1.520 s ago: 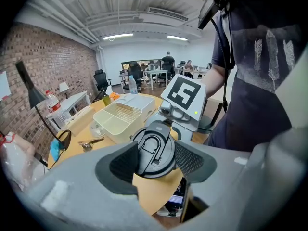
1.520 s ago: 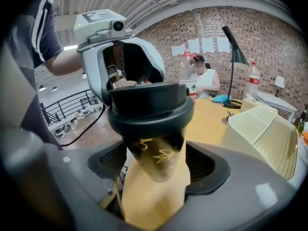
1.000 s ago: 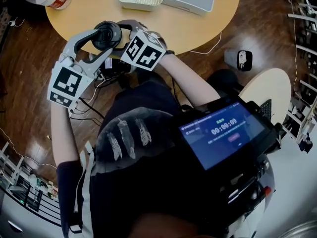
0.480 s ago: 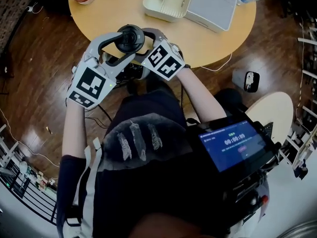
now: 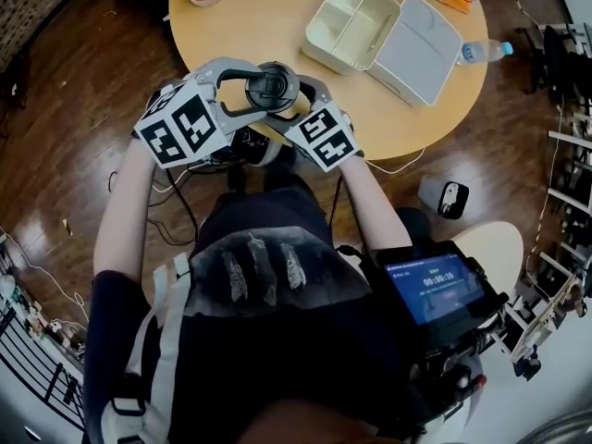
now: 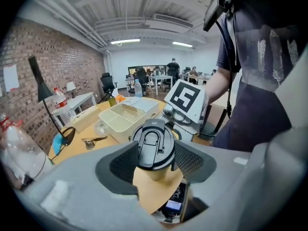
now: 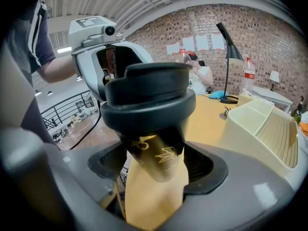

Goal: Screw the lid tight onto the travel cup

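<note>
The round pale wooden table point(image 5: 277, 17) holds an open cream plastic lunch box point(image 5: 356, 21) towards its 2 o'clock side. At the table's 6 o'clock edge, the right gripper point(image 7: 156, 166) is clamped on the body of the dark gold-patterned travel cup point(image 7: 156, 153). The left gripper point(image 6: 154, 159) is clamped on the black flip-top lid point(image 6: 153, 146) seated on top.

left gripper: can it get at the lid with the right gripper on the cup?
Looks like yes. The left gripper already has its jaws either side of the lid, apparently touching. The right gripper grips the travel cup lower down, on its body, so the lid stays free.
</note>
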A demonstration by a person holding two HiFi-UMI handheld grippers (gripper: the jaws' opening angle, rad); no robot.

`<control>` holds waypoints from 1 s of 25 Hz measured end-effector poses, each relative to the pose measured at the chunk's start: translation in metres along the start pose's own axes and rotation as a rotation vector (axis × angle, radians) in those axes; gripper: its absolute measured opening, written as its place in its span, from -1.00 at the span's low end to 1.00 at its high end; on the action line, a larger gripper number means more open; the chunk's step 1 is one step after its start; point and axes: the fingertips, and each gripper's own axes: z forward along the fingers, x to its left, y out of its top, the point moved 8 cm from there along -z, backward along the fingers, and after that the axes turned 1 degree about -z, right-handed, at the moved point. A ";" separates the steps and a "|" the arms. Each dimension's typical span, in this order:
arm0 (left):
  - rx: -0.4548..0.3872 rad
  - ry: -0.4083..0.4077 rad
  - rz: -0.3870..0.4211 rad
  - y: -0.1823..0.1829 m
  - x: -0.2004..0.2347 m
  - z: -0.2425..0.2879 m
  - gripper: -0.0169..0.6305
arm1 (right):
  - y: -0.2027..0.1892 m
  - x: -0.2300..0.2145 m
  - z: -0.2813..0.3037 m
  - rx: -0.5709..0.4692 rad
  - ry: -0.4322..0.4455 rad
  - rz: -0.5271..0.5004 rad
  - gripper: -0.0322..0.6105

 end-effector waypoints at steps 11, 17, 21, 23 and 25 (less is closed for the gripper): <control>-0.099 0.193 -0.230 -0.009 -0.010 0.006 -0.24 | -0.005 -0.008 0.003 0.030 -0.001 0.018 0.25; -0.098 0.218 -0.185 -0.009 -0.014 0.009 -0.22 | -0.009 -0.011 0.004 0.044 -0.007 0.025 0.25; -0.095 0.188 -0.098 -0.004 -0.010 0.001 -0.20 | -0.012 -0.015 0.004 0.044 -0.009 0.026 0.24; -0.057 0.160 -0.055 -0.005 -0.006 0.007 -0.19 | -0.012 -0.019 0.003 0.036 -0.019 0.021 0.24; -0.041 0.147 -0.043 -0.007 -0.003 0.013 -0.19 | -0.011 -0.020 0.004 0.027 -0.025 0.019 0.24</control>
